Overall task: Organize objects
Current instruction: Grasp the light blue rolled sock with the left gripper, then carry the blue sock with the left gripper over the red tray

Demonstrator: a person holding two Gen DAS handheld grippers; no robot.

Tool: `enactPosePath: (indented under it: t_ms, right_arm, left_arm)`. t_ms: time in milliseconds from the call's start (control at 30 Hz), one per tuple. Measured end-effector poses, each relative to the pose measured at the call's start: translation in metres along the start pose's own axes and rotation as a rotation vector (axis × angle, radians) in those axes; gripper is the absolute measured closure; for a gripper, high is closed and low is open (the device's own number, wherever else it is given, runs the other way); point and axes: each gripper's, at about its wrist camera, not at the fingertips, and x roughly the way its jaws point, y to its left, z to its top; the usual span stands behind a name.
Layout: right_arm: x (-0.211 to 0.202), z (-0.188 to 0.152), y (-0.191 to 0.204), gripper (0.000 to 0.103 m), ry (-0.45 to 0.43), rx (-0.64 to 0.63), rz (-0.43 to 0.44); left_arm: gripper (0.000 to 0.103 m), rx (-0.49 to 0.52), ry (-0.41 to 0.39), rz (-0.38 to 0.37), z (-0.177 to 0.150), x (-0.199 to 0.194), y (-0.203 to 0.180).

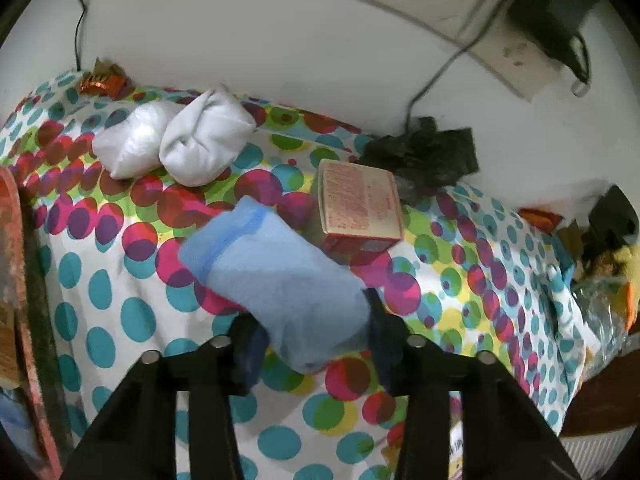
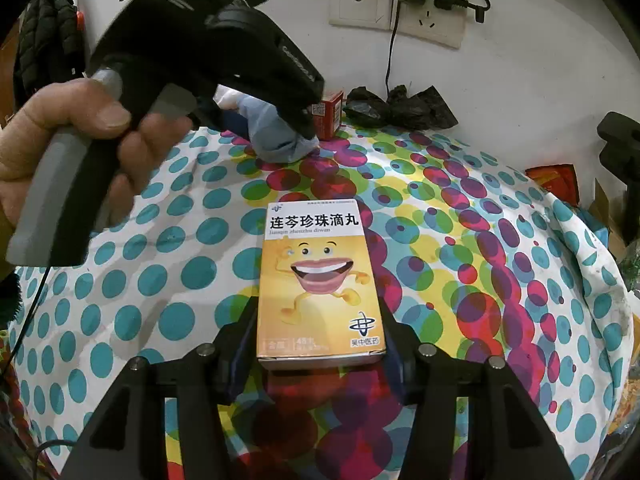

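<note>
1. Sock (image 1: 276,280), a rolled blue one, sits clamped between the jaws of the left gripper (image 1: 316,344) and is carried just above the dotted cloth (image 1: 120,320); from the right wrist view it hangs at 11 o'clock, far back on the table.
2. Yellow box (image 2: 320,280) is pinched by its long sides in the right gripper (image 2: 320,344), face up, close over the middle of the cloth.
3. Judged step: both grippers are loaded, so this looks like the carry-and-place part of sorting, like with like.
4. Two white rolls (image 1: 172,140) lie touching at 11 o'clock of the sock; a red box (image 1: 356,208) stands at 1 o'clock, just beside it.
5. Next move, as I judge it: take the sock toward the white rolls, the yellow box toward the red box, then let go only once each rests on the cloth.
6. Open room: bare cloth between sock and rolls, and at 9 o'clock.
7. Edges: the wall (image 1: 280,40) closes the far side; a black bag (image 1: 424,160) crowds the red box at 2 o'clock; the cloth drops off at 3 o'clock, where clutter begins.
</note>
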Motion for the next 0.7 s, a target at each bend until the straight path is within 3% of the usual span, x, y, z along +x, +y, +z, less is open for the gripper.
enactPosePath:
  t_ms: [300,700]
  right_arm:
    - [-0.001,-0.002,-0.005,0.048,-0.002,0.0,0.008]
    - [-0.002,-0.002,-0.005,0.047,-0.004,-0.006,0.017]
  left_arm:
    - [0.068,0.135,-0.038,0.011,-0.02,-0.034,0.006]
    - [0.068,0.372,-0.12,0.003,-0.064,-0.119,0.019]
